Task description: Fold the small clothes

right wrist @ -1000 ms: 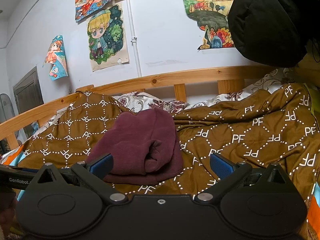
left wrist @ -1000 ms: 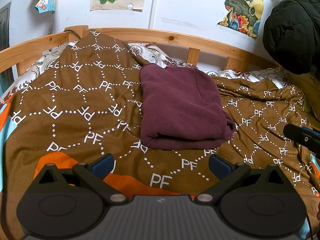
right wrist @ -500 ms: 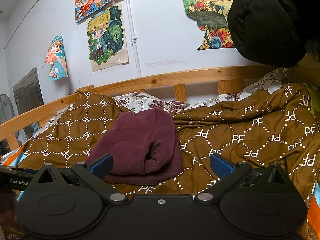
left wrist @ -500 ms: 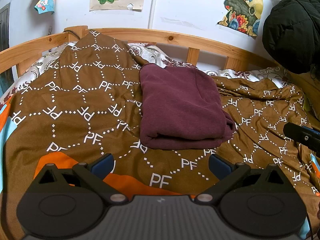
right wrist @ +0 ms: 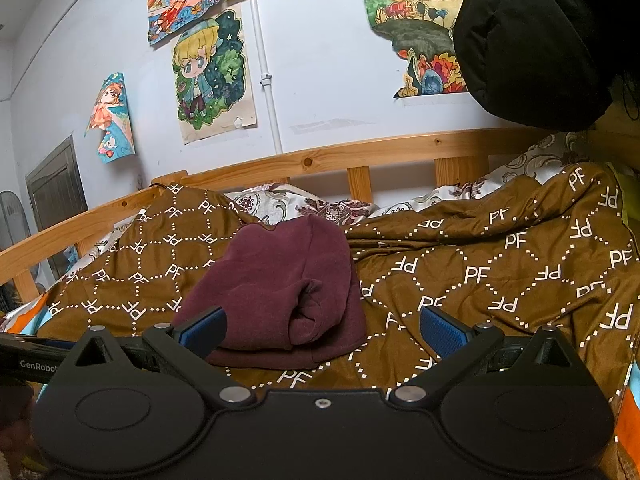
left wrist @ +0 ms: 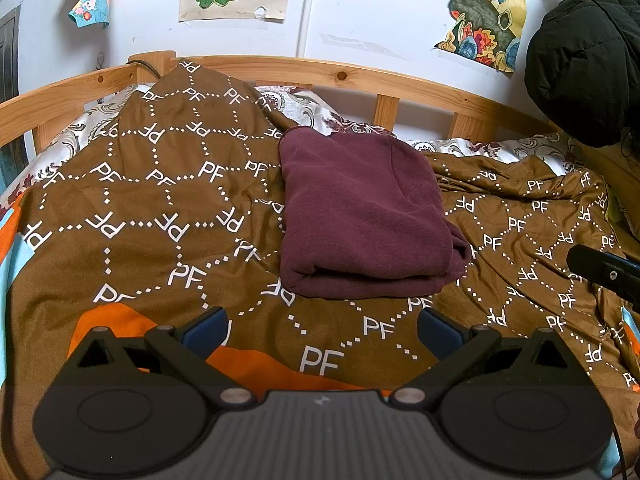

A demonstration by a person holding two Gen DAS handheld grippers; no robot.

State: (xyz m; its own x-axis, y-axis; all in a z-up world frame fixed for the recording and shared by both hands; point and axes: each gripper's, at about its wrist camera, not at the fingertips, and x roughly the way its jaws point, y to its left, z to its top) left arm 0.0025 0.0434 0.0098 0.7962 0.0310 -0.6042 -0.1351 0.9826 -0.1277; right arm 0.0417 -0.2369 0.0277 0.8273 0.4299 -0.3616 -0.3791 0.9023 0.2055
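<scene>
- Maroon garment lay folded into a thick rectangle in the middle of the brown blanket, its rolled edge facing both grippers.
- Left gripper hung short of that near edge, jaws wide and holding nothing; right gripper sat low at the garment's near right corner, jaws likewise wide and empty.
- Folding looked finished or nearly so; a good last touch would be pressing the bulging right roll flat without dragging the blanket.
- Open blanket lay left and right of the garment; the wooden rail closed the far side, and a black coat hung at the right.
</scene>
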